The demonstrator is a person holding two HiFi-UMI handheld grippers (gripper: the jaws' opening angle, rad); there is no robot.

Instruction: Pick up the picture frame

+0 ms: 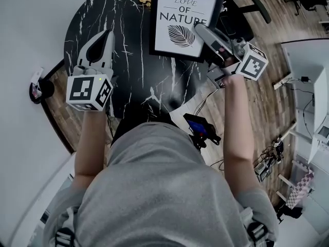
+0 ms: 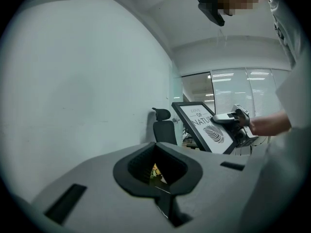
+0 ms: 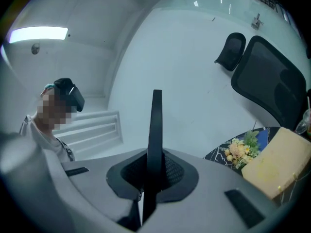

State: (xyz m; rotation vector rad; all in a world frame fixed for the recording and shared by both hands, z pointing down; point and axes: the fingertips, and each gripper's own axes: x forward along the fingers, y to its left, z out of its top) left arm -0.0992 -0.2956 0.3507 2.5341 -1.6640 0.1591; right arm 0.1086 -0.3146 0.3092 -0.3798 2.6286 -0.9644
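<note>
Aloft, right gripper (image 1: 199,29) clamps picture frame (image 1: 181,20).

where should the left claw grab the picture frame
On the frame's thin black left border, coming in from the left, opposite the right claw shut on the right border. The frame is a flat, thin panel held off the table, so the jaws should span front and back at mid-height. The left claw is shut and would need to open first.
</note>
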